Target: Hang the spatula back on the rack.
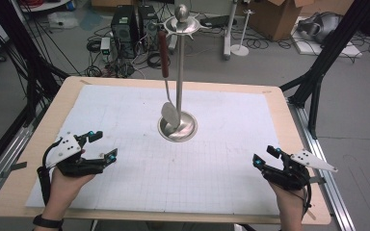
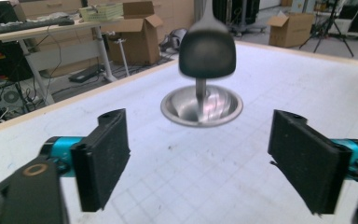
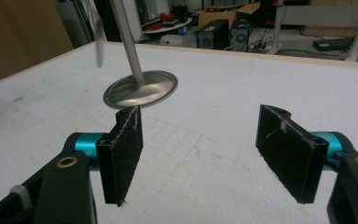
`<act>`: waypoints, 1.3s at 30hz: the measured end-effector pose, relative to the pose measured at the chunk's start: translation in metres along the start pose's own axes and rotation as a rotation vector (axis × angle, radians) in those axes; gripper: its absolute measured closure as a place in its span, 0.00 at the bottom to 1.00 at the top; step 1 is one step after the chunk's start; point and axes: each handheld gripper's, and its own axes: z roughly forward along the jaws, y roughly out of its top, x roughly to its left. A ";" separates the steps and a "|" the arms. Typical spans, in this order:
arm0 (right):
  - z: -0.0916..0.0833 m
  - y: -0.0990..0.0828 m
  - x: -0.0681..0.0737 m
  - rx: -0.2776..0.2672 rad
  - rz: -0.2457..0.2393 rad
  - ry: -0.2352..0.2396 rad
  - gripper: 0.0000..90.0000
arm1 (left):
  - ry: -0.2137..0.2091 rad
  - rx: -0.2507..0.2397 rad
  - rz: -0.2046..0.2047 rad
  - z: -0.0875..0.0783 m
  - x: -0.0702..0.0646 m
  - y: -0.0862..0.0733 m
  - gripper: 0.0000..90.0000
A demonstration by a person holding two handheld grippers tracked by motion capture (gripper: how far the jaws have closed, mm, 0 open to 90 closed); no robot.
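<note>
Ahead of both grippers, a spatula hung from the steel rack, its blade over the round base. Well short of it, the left gripper stood spread wide, nothing between its jaws. Opposite, the right gripper was likewise spread and empty over the white mat.

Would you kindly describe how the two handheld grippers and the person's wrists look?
Both the left gripper and the right gripper are black, with flat black pads, turquoise fittings and a pale three-cornered top plate. Black cables trail from them. A dark wristband is worn on the left wrist.
</note>
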 end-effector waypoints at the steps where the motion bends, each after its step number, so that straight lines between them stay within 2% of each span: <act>1: 0.001 -0.001 0.001 0.007 -0.001 0.002 0.34 | -0.007 0.005 0.000 -0.003 0.001 -0.002 0.21; 4: 0.004 -0.002 0.002 0.016 -0.003 0.000 0.34 | -0.002 0.014 -0.002 -0.010 0.005 -0.007 0.19; 8: 0.005 -0.003 0.003 0.022 -0.002 -0.001 0.34 | 0.017 0.001 -0.015 -0.020 0.010 -0.017 0.19; 12: 0.006 -0.003 0.003 0.023 -0.005 -0.003 0.34 | 0.022 0.022 -0.030 -0.028 0.015 -0.027 0.19; 17: 0.009 -0.003 0.004 0.033 -0.011 -0.001 0.34 | 0.051 0.016 -0.020 -0.034 0.020 -0.027 0.19; 32: 0.012 -0.004 0.007 0.046 -0.022 0.007 0.34 | 0.056 0.017 -0.023 -0.031 0.022 -0.030 0.19; 39: 0.013 -0.004 0.008 0.050 -0.021 0.008 0.34 | 0.044 0.022 -0.026 -0.028 0.021 -0.031 0.19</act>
